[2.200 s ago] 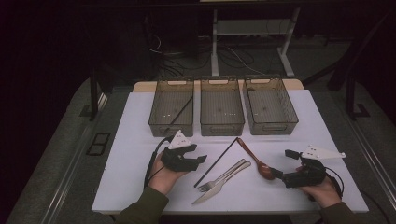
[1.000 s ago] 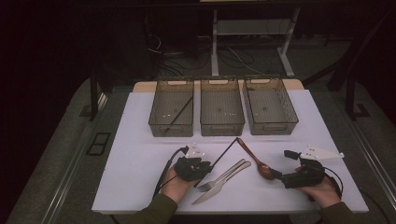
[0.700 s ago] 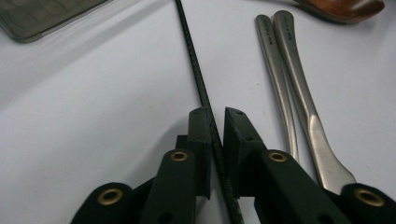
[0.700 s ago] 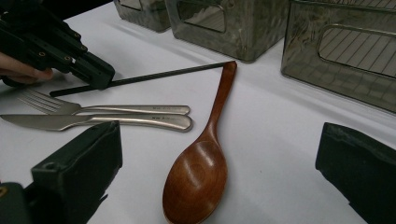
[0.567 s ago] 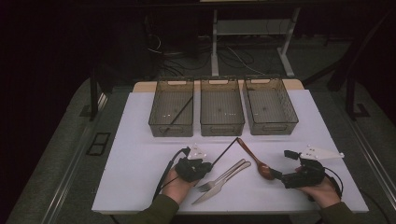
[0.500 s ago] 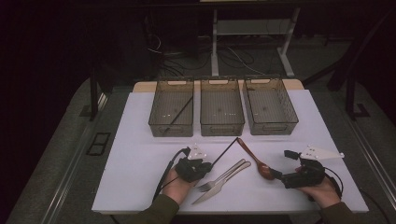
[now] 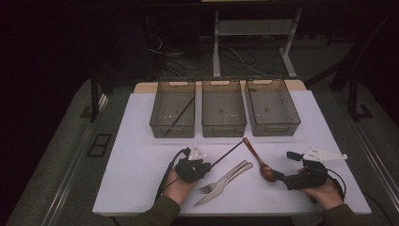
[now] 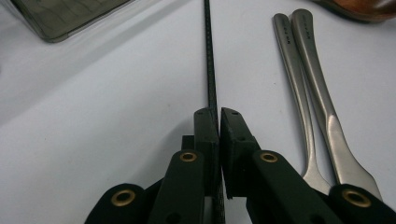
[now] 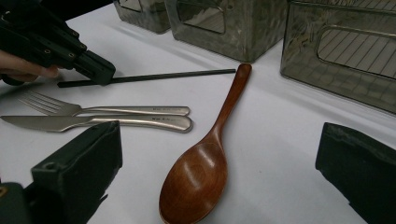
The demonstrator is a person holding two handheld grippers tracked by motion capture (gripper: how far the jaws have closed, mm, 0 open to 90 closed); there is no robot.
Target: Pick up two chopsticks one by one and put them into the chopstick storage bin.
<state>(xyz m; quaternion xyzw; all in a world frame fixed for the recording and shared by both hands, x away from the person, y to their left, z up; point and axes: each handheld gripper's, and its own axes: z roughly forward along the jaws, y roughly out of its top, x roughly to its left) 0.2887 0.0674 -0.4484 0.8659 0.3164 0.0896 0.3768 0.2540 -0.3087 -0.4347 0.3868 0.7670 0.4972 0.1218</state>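
Left gripper view: the chopstick (image 8: 211,79) is clamped near its end between the jaws of the left gripper (image 8: 219,122), which have just been closing onto it, and it runs straight ahead of them, flat on the table (image 8: 93,116). It is judged light, stiff and thin, and likely slippery on its dark smooth surface, so a hold further toward the middle would probably keep it from swinging when lifted. Just to the right of these jaws the fork (image 8: 294,93) and the knife (image 8: 322,98) are laid side by side, touching. Beyond them the spoon (image 7: 259,161) is seen. The right gripper (image 9: 219,179) is held open, nothing grasped, with the spoon's bowl between its jaws. Three bins (image 7: 223,125) are lined up farther ahead.
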